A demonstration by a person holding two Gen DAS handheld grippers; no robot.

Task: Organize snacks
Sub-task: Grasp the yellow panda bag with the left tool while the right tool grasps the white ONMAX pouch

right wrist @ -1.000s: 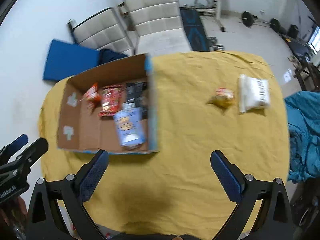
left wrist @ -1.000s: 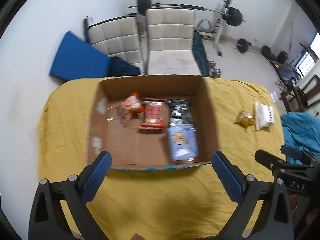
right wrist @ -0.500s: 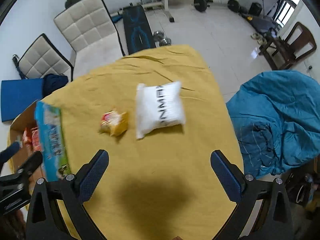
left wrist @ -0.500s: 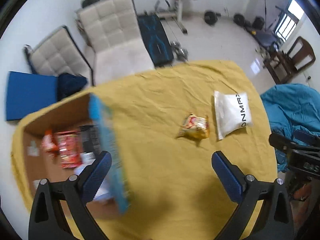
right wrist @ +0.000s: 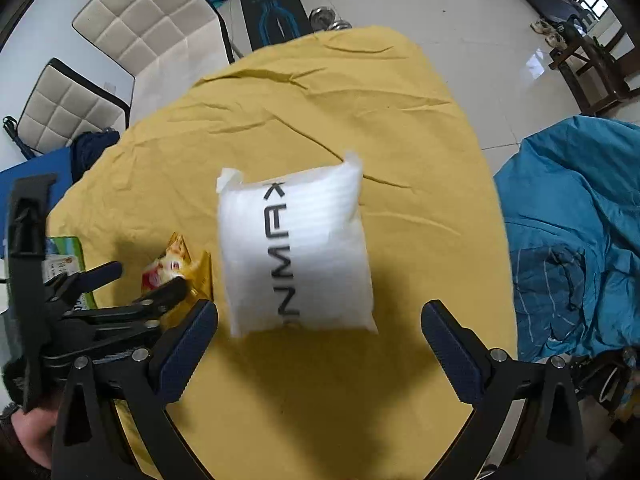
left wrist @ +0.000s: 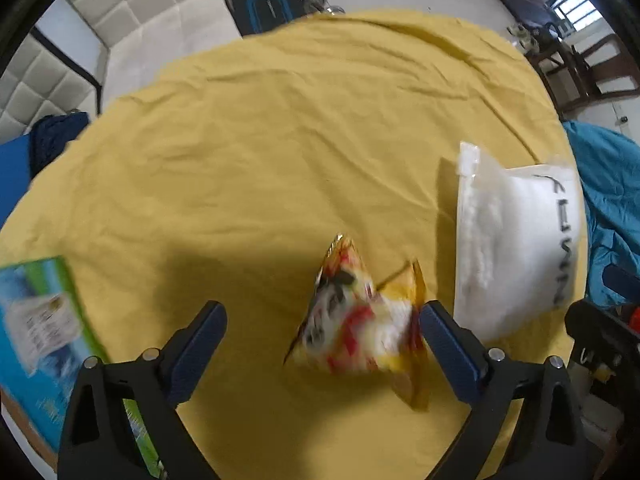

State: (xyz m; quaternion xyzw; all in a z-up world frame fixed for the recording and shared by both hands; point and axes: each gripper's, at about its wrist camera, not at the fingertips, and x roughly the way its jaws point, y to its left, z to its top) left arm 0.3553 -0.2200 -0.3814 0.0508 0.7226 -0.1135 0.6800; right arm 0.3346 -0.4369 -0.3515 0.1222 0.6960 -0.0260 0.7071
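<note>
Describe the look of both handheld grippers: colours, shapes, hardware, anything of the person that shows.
The left gripper and the right gripper match: black angular frames with triangular cut-outs, silver screw heads at the joints, and jaws faced with dark blue textured pads. No cables or markings are readable. In the right wrist view, a bare hand at the lower left edge grips the left tool's black body.

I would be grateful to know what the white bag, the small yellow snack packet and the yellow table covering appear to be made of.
White bag: looks like soft, matte or frosted plastic, puffy, with black printed letters.
Small yellow snack packet: probably glossy plastic or foil film; its golden edges shine, though the image is blurred.
Yellow table covering: seemingly matte woven cloth, given its soft creases and wrinkles.
</note>
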